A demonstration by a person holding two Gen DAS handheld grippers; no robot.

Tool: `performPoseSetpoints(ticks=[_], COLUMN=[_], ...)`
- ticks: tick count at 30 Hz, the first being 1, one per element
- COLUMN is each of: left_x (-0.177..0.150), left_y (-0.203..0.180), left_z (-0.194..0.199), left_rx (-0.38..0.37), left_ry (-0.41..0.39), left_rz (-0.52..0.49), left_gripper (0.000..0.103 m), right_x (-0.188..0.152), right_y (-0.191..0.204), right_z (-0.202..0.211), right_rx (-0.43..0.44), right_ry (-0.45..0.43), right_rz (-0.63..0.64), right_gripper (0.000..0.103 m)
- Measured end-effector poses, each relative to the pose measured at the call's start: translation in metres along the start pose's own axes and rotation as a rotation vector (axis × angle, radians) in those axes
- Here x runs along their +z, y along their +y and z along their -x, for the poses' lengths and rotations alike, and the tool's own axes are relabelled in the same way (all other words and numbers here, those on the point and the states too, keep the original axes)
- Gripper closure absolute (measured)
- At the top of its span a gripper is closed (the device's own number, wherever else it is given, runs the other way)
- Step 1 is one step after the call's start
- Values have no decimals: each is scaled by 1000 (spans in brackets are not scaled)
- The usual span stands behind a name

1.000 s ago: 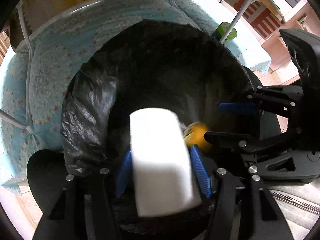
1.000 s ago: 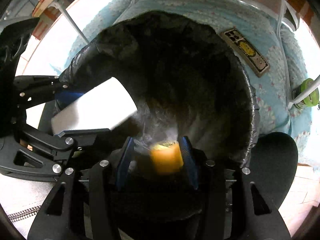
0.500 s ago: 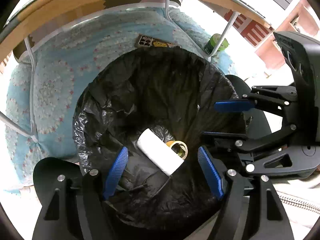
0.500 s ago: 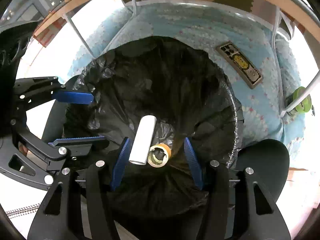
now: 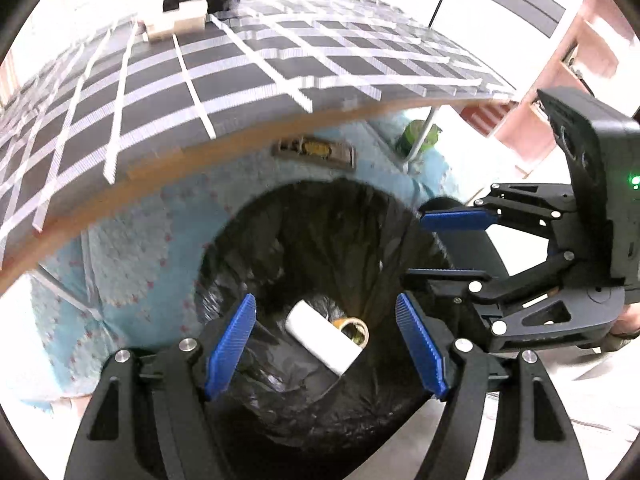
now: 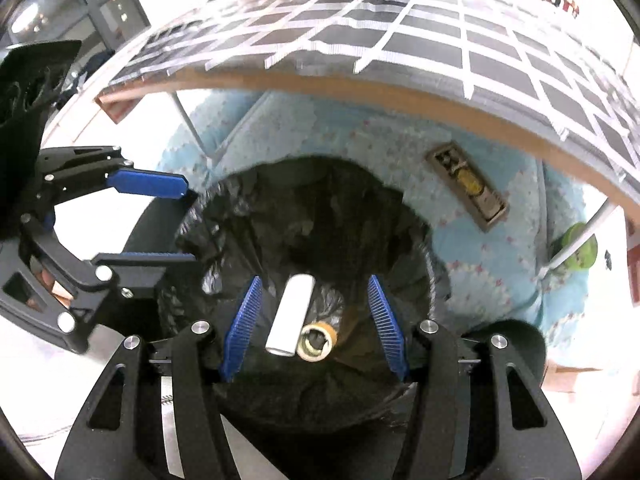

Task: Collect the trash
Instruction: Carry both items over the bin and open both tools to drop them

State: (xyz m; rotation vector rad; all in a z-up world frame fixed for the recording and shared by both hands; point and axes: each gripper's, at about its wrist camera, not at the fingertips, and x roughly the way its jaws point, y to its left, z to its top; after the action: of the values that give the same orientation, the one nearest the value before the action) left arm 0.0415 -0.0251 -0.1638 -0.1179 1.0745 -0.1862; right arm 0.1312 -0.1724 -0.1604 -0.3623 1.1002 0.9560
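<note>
A bin lined with a black bag (image 5: 320,248) (image 6: 312,216) stands on the floor below both grippers. A white cylinder (image 5: 322,338) (image 6: 291,316) and a yellow tape roll (image 5: 354,330) (image 6: 318,338) lie side by side at its bottom. My left gripper (image 5: 326,346) is open and empty above the bin. My right gripper (image 6: 314,328) is open and empty above it too. Each gripper also shows in the other's view, the right one (image 5: 452,244) and the left one (image 6: 152,220).
A table with a grey checked cloth (image 5: 200,68) (image 6: 420,40) juts out above the bin. A blue patterned mat (image 5: 132,240) (image 6: 480,248) lies under it, with a flat brown packet (image 5: 314,150) (image 6: 466,186) and a green object (image 5: 420,138) (image 6: 576,248).
Both grippers opened and dropped the white cylinder and the tape roll into the bin, then rose and tilted up so the tabletop came into view.
</note>
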Motion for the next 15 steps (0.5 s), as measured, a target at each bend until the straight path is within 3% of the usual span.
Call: performPoseSetpoints(ticks=[7,15], left_x=[22,46], left_y=[-2,2], left_z=[39,68], left_rx=[-49,-20], left_ry=[-91,-179], left_rz=[-3,-38], left_gripper=[33,33], right_x=[17,38], right_y=[-3,-10], right_z=[29,56], right_rx=[-8,-33], right_ry=[-70,-143], right_rz=[6,27], right_gripper=[48,48])
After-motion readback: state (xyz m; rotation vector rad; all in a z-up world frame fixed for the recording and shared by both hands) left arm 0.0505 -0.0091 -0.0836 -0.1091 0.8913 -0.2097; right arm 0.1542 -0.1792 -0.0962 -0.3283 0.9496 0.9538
